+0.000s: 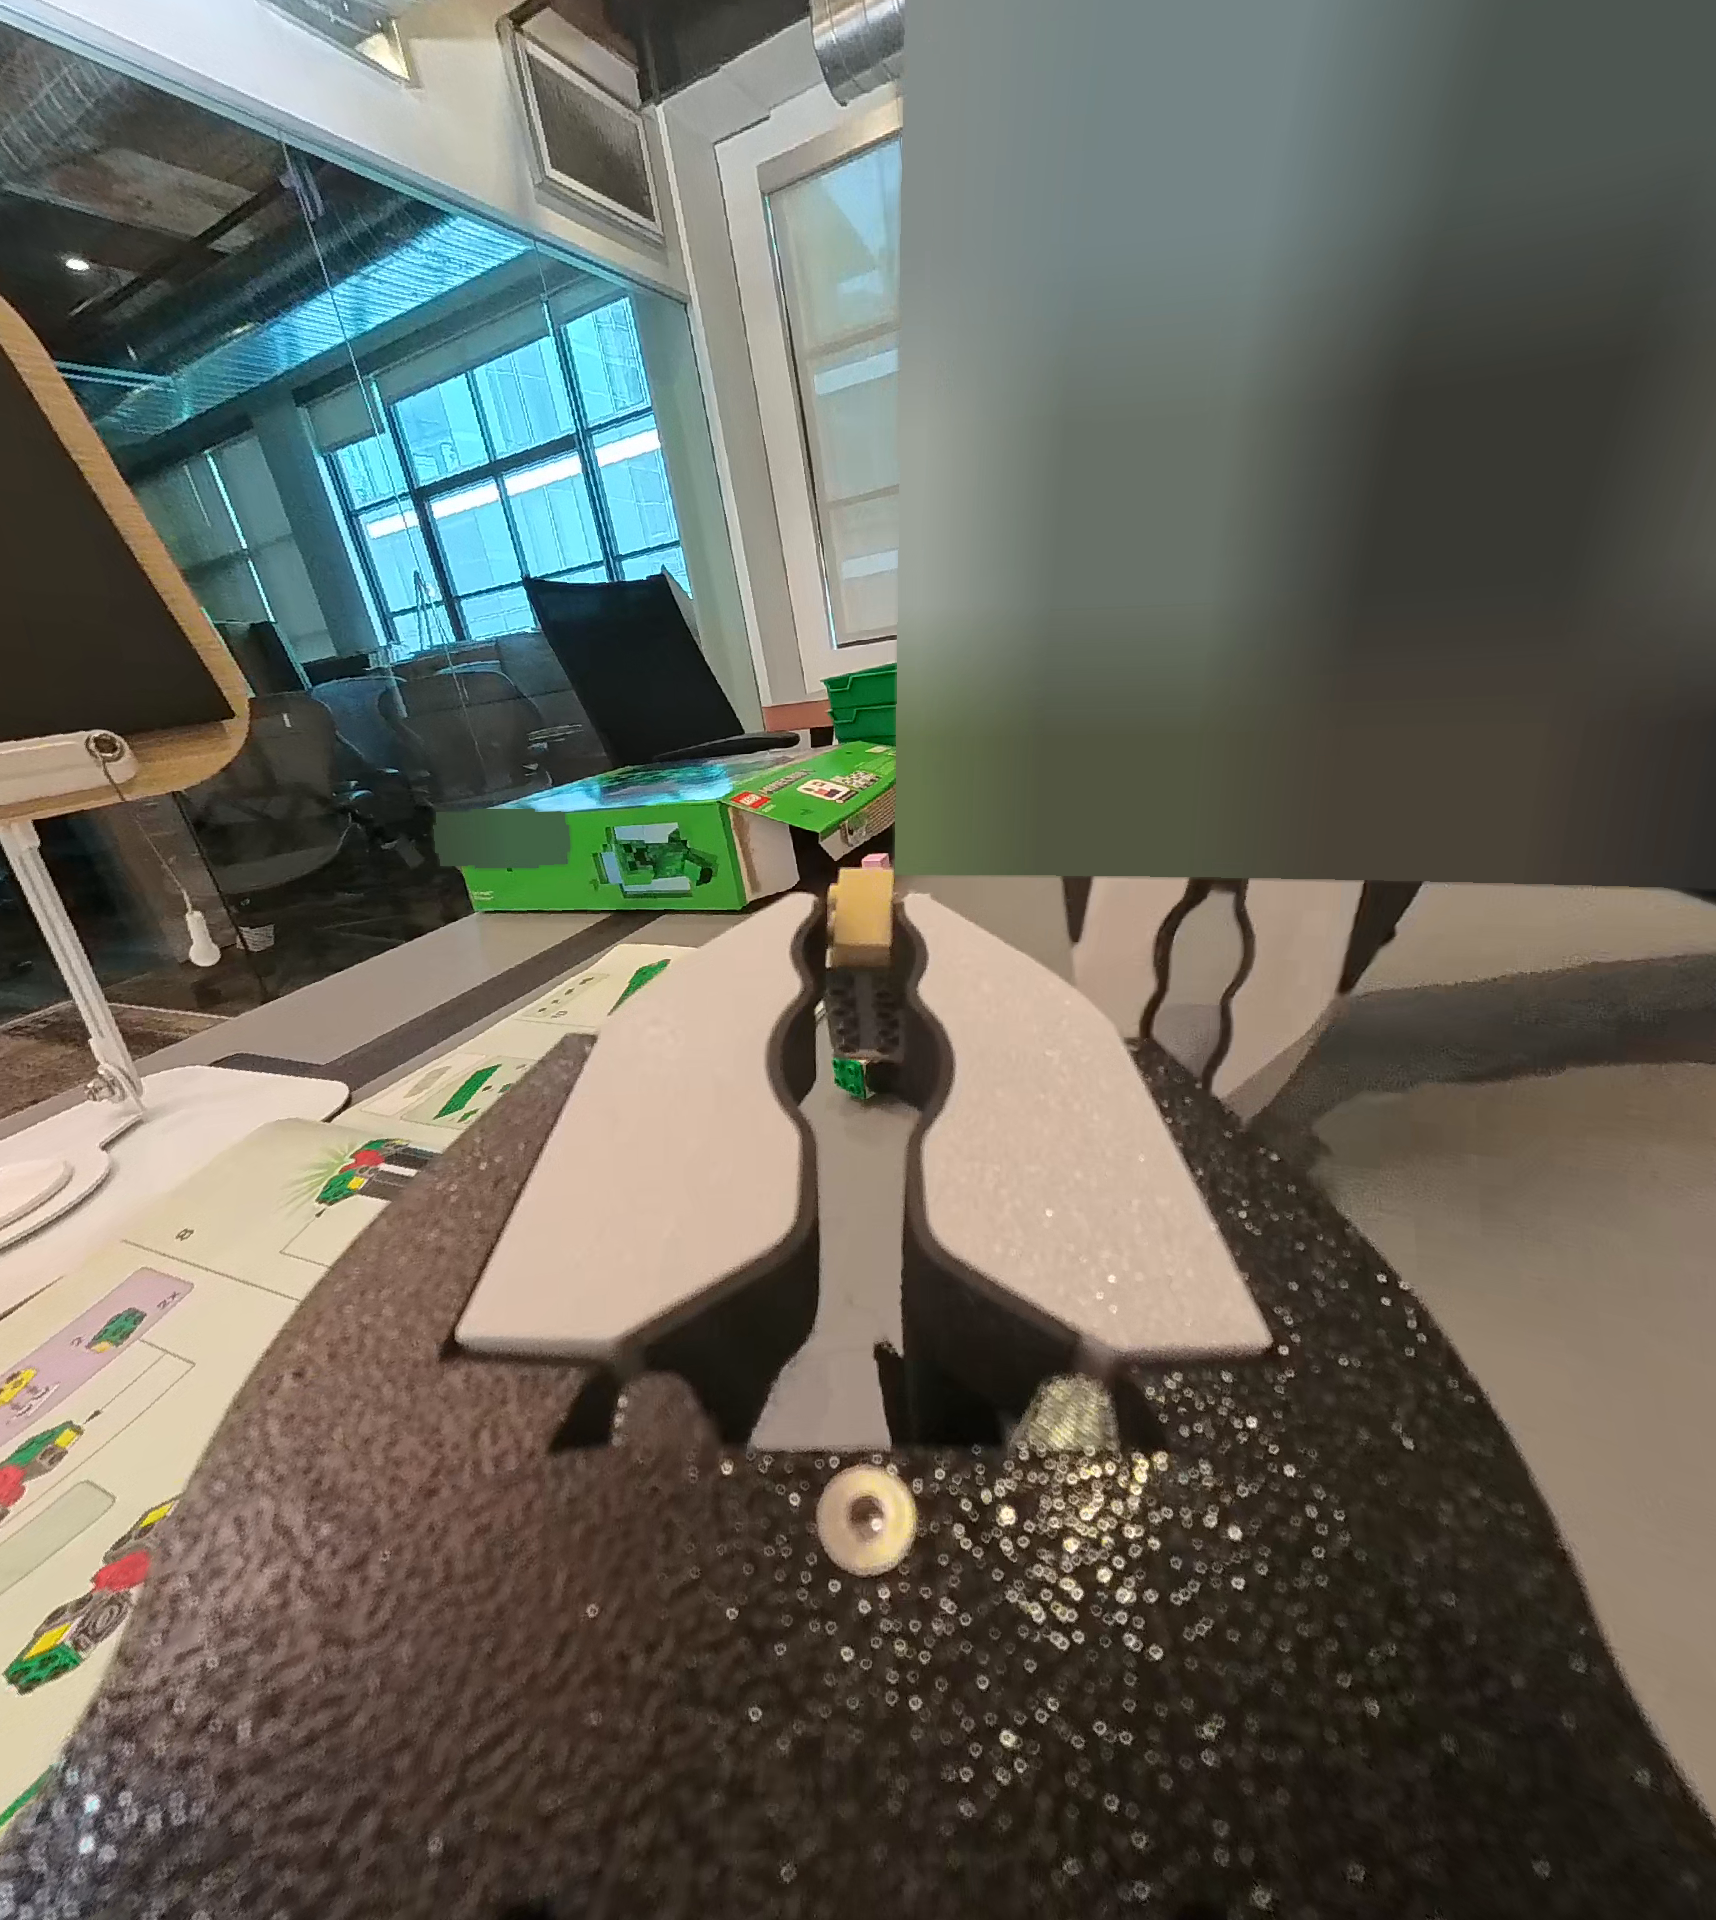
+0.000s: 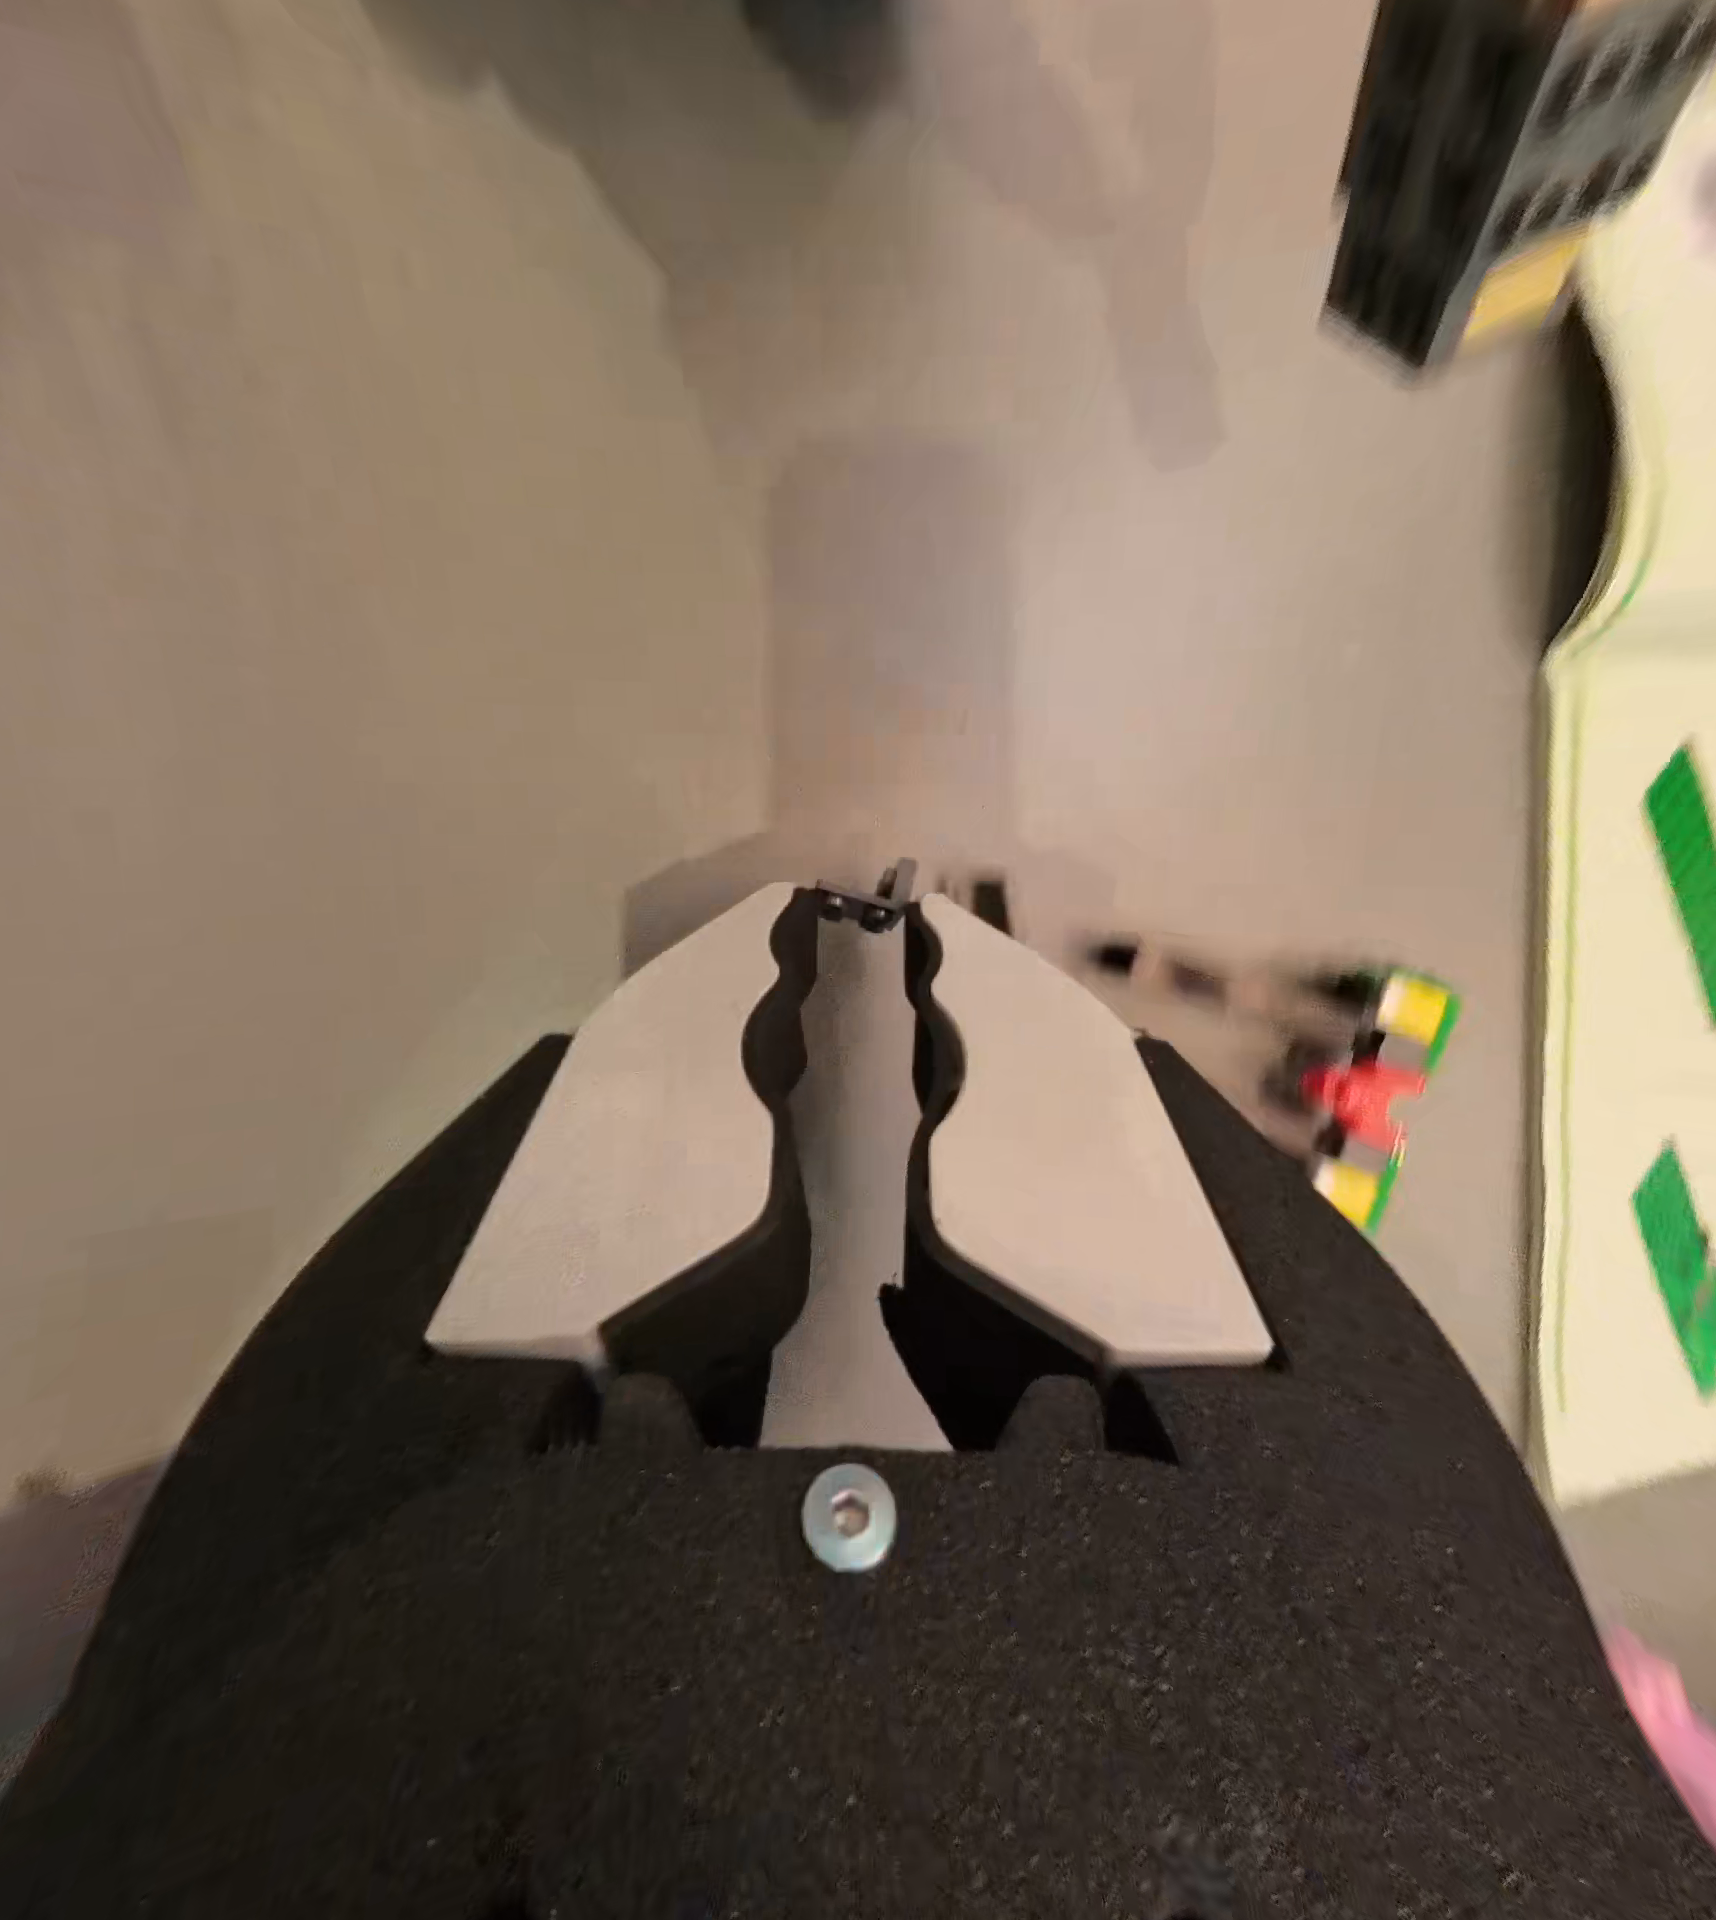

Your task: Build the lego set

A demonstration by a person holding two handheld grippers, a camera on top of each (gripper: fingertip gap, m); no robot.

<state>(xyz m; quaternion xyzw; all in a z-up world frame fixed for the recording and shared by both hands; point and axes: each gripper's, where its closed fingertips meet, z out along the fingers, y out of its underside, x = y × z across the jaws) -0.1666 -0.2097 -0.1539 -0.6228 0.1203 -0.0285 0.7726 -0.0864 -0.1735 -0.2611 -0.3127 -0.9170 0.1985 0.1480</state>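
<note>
My left gripper point(image 1: 859, 920) is shut on a small lego assembly point(image 1: 866, 1013): a tan piece on top, a black studded brick in the middle, a green piece at the bottom. It is held above the grey table point(image 1: 1560, 1195). My right gripper point(image 2: 859, 904) is shut on a tiny black plate point(image 2: 859, 912) with two studs, pinched at the fingertips; it also shows in the left wrist view point(image 1: 1202, 966), just right of the left one. A partly built model point(image 2: 1373, 1091) in green, yellow, red and black lies right of it, blurred.
The open instruction booklet point(image 1: 106, 1351) lies at the left and also shows in the right wrist view point(image 2: 1685, 1039). A green lego box point(image 1: 625, 852) and a white stand base point(image 1: 54, 1164) sit behind. A blurred black and yellow object point(image 2: 1456, 177) is at the top right. My hands' fingertips stand some 15 cm from each other.
</note>
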